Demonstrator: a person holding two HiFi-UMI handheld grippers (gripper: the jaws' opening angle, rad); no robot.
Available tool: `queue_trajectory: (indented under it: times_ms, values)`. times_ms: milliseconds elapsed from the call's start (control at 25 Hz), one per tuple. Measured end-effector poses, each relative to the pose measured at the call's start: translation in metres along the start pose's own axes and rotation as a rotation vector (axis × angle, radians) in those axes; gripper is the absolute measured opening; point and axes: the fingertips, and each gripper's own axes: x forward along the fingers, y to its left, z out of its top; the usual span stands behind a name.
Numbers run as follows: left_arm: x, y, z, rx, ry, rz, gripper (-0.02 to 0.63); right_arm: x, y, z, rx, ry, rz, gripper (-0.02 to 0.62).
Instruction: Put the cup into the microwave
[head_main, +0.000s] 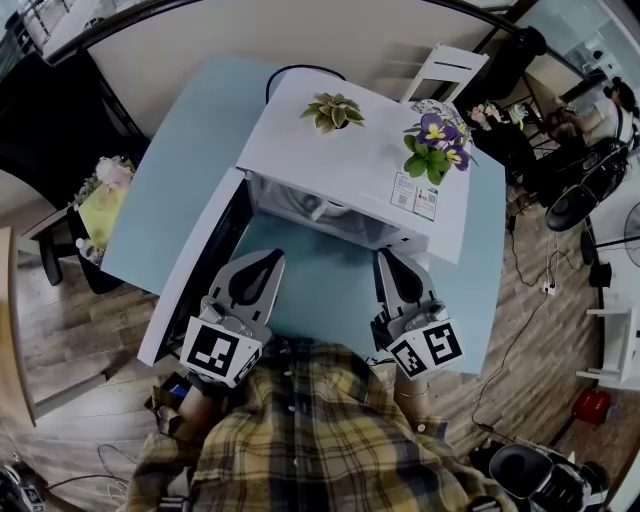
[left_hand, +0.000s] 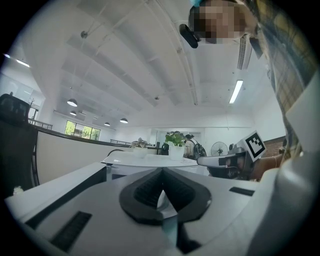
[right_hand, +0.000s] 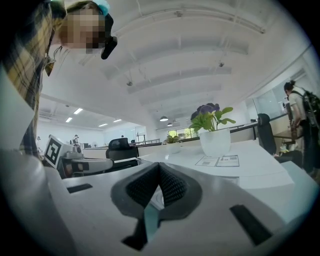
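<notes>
White microwave (head_main: 330, 165); pale-blue table (head_main: 175, 170); yellow-plaid shirt (head_main: 330, 440); purple flowers (head_main: 440, 130); green succulent (head_main: 334, 110).

- The microwave (head_main: 340, 165) sits on the tabletop (head_main: 185, 160), its door (head_main: 195, 275) swung out to the left
- On its top, a small plant (head_main: 334, 111) stands rear left and a flowering plant (head_main: 436, 146) at the right
- The left claw (head_main: 263, 258) and right claw (head_main: 389, 260) are side by side before the opening

Open office interior: wood-plank floor (head_main: 545, 330) at right and lower left, pale blue table (head_main: 180, 170) at centre, black office chair (head_main: 590, 190) at the right edge, white ceiling (left_hand: 125, 60) bearing a strip light (left_hand: 236, 91) and round lamps (left_hand: 72, 102), and a window (left_hand: 82, 132) at far left.
</notes>
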Motion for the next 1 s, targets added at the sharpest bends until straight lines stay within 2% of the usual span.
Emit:
queue_trajectory:
  times_ms: [600, 1000]
  values:
    - [0.0037, 0.0014, 0.001, 0.021, -0.011, 0.007, -0.008, 0.0068, -0.0013, 0.003, -0.016, -0.014, 0.027, 0.0]
    - [0.0005, 0.0045, -0.0008, 0.017, -0.004, 0.019, -0.008, 0.0057, -0.0036, -0.002, -0.003, -0.001, 0.008, 0.002]
